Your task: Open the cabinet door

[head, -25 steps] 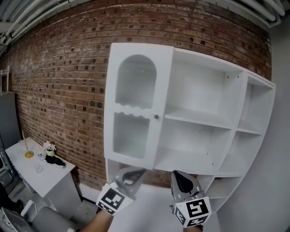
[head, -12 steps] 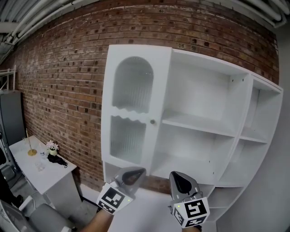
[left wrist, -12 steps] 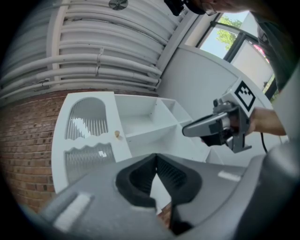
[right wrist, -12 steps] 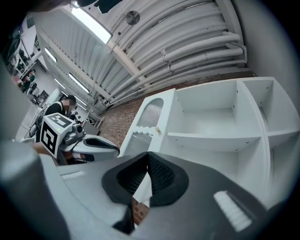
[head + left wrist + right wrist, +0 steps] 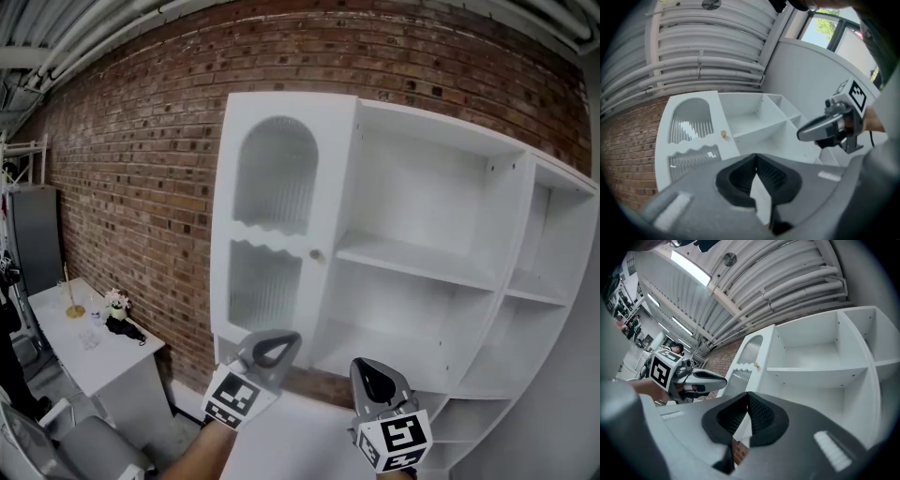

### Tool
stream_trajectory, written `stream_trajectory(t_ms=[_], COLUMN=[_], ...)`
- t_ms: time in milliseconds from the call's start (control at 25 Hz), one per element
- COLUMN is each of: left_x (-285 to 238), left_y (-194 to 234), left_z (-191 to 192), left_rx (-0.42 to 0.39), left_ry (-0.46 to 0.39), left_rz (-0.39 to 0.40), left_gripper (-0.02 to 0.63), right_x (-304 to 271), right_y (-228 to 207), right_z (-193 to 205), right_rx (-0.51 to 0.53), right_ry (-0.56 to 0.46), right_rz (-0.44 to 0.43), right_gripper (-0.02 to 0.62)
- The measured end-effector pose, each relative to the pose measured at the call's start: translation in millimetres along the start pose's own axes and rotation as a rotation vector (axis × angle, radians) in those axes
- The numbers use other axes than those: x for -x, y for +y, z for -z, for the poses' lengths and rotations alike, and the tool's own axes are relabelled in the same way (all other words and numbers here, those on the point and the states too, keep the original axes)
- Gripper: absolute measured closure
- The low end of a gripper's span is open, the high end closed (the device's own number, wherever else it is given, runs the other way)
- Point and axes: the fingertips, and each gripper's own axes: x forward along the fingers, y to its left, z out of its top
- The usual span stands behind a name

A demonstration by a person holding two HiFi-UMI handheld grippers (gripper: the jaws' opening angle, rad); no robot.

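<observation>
One white cabinet point(image 5: 424, 267) against red brick wall point(image 5: 131, 187), white side table point(image 5: 105, 361) left

Brick wall point(image 5: 141, 169), white side table point(image 5: 94, 361) (ceiling pipes point(image 5: 787, 284) overhead).

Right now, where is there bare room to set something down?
Bare: the middle shelf, bordered by the cabinet door on its left and a divider on its right; the bay below it; the narrow right-hand shelf. The side table is crowded at its far end with small items; its near end is bare.
</observation>
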Motion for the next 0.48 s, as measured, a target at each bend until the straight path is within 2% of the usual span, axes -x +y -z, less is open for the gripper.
stream_trajectory(t_ms=[480], left_x=[-42.0], left_y=[44.6], left_z=[3.1], left_rx=[-0.007], left_ry=[-0.029], left_rz=[-0.001], left_gripper=[0.605], right_x=[-22.1], right_y=[-10.1], right_z=[-5.4], right_rx=[0.010], right_ry=[-0.001], right_rz=[0.065], right_gripper=[0.591])
